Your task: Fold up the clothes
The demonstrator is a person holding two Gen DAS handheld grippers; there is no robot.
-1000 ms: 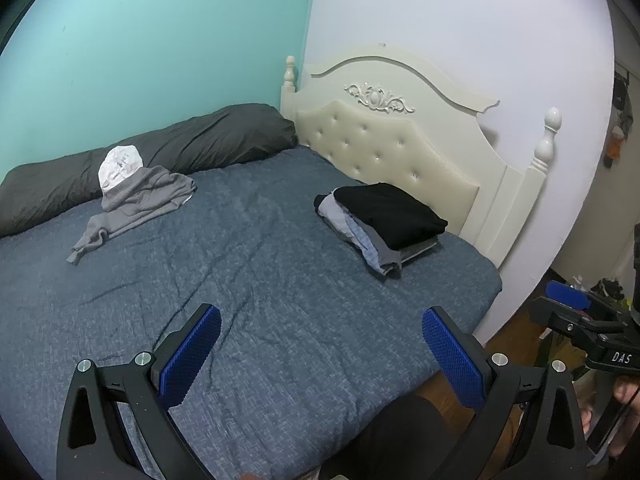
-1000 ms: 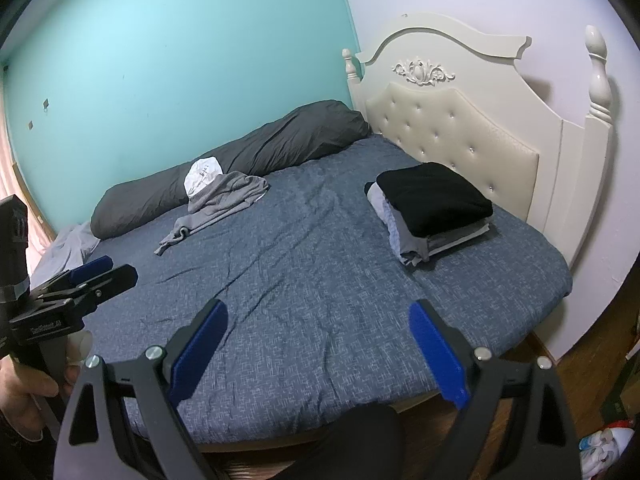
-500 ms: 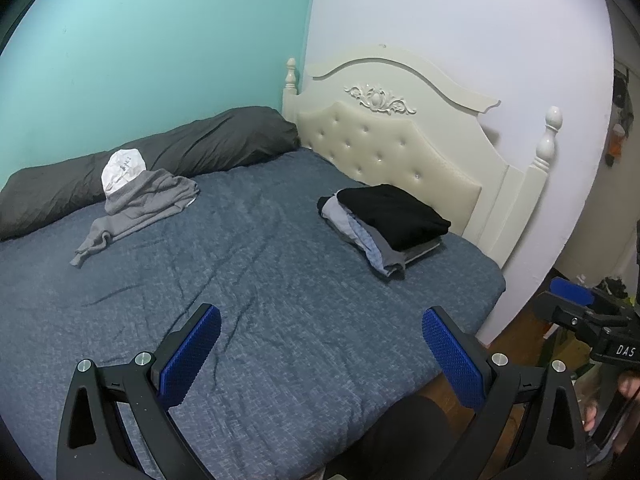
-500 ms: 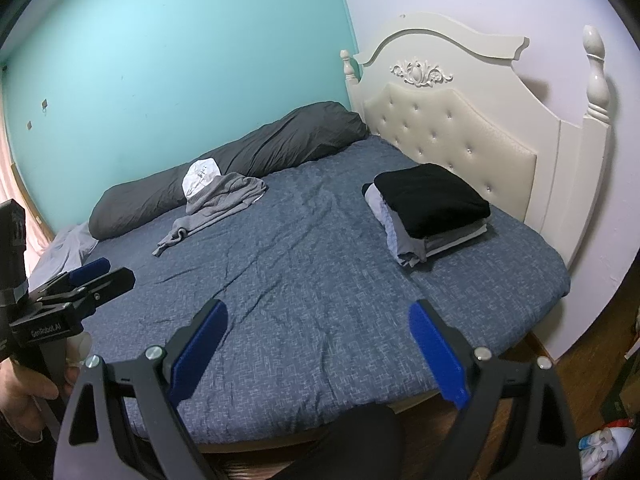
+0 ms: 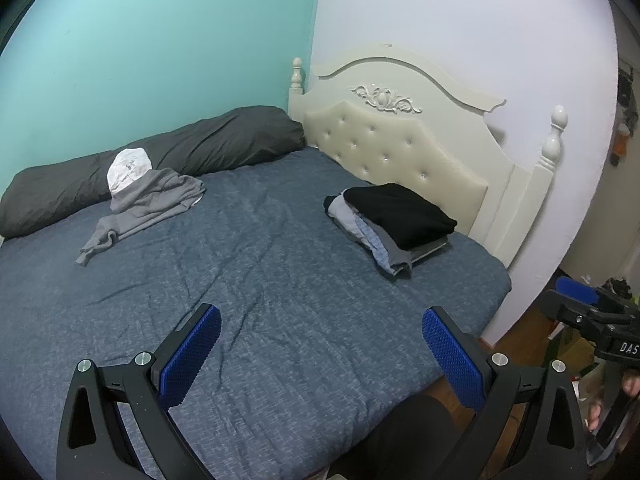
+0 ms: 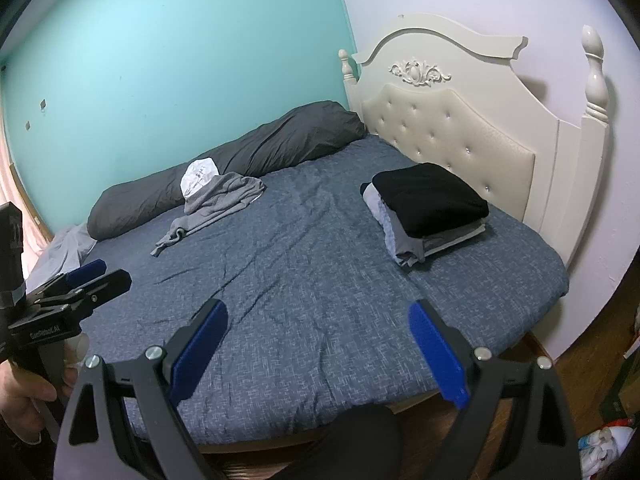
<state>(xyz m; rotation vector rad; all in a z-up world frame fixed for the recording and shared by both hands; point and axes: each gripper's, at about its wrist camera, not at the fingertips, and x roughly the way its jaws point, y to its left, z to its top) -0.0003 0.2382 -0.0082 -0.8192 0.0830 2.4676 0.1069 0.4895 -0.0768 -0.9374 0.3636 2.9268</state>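
A crumpled grey hoodie with a white-lined hood lies on the far left of the blue bed cover. A stack of folded clothes topped by a black garment sits near the headboard. My left gripper hangs open over the near part of the bed, holding nothing. My right gripper is also open and empty, above the bed's near edge. Each gripper also shows at the other view's edge: the left gripper and the right gripper.
A long dark grey pillow runs along the teal wall. The cream tufted headboard stands at the right. Wooden floor with clutter lies beyond the bed's right side. A dark-clothed knee shows below.
Both views have shifted slightly, so the bed and clothes sit a little lower and further right in the left wrist view. Both grippers stay open and empty.
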